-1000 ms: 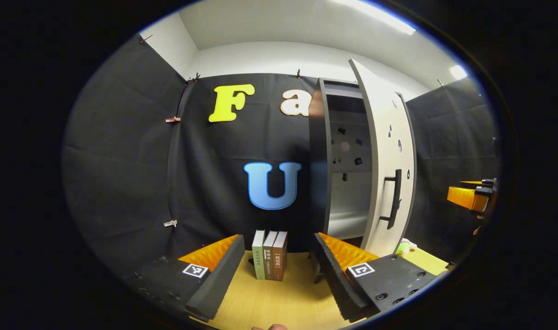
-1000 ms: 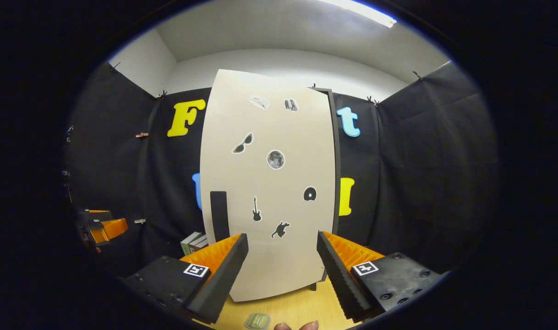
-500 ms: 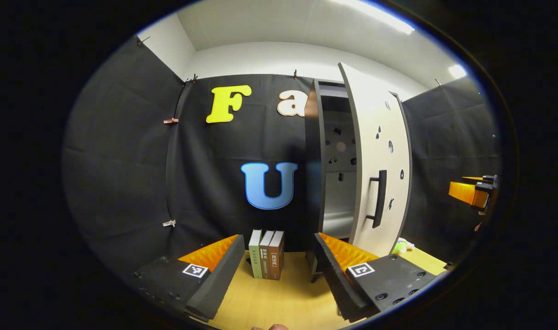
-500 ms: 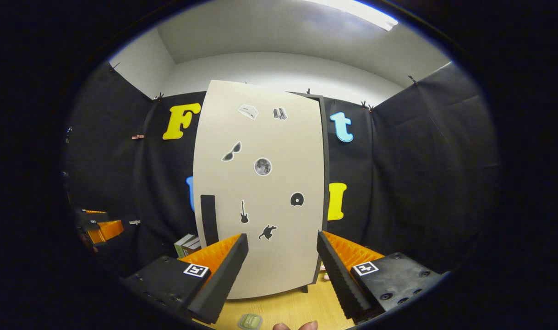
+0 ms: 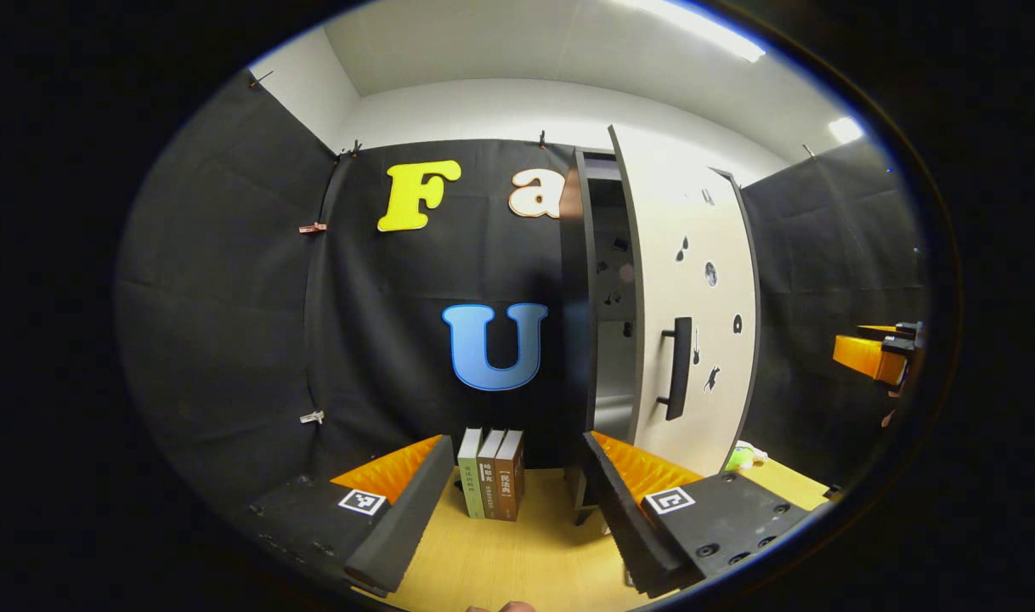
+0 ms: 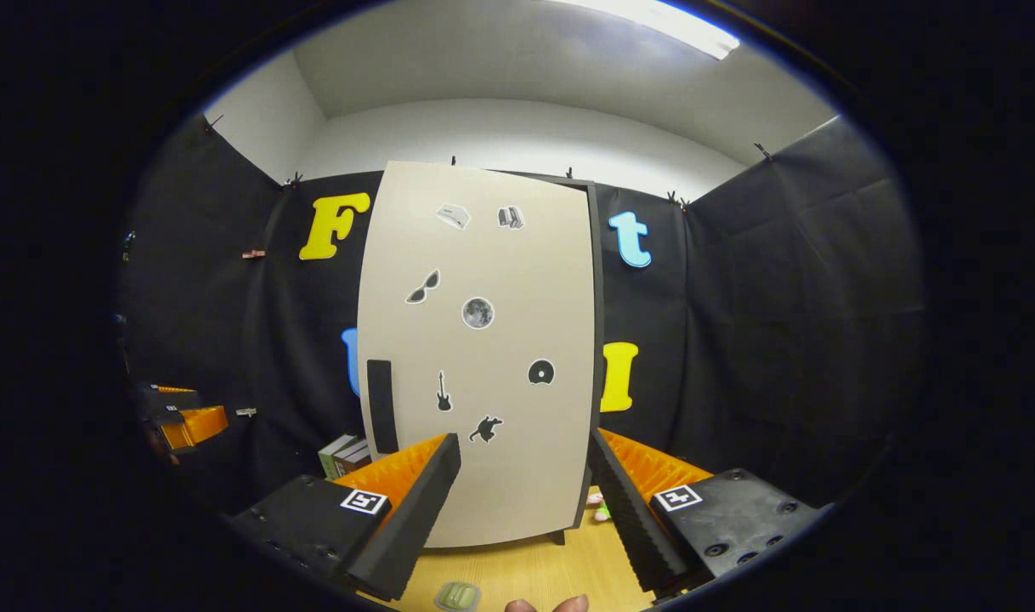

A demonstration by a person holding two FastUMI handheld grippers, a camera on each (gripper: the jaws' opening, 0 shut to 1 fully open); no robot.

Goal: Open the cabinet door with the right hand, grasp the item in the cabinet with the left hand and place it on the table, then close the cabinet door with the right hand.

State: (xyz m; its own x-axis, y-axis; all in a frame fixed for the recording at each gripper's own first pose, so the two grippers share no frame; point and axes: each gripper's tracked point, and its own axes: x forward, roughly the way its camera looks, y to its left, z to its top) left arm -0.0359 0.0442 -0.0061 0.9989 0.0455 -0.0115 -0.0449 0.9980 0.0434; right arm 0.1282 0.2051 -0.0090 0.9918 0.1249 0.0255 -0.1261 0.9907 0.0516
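The tall cabinet (image 5: 575, 306) stands on the wooden table (image 5: 517, 561) with its pale, sticker-covered door (image 5: 696, 289) ajar by a narrow gap. A dark bar handle (image 5: 677, 367) sits on the door. In the right gripper view the door (image 6: 483, 340) faces me head-on, its handle (image 6: 381, 406) at the lower left. My right gripper (image 6: 522, 501) is open in front of the door's lower part, nothing between its fingers. My left gripper (image 5: 517, 501) is open over the table, left of the cabinet. A small pale green item (image 6: 458, 595) lies on the table below the right gripper.
Three upright books (image 5: 490, 473) stand on the table left of the cabinet. A small green thing (image 5: 743, 457) lies on the table to the right of the door. The right gripper (image 5: 874, 357) shows far right, the left gripper (image 6: 186, 421) far left. Black cloth walls enclose the booth.
The cabinet door has swung steadily toward shut, narrowing the gap over the interior. In the right gripper view the door has receded and turned flatter. Both grippers stay open.
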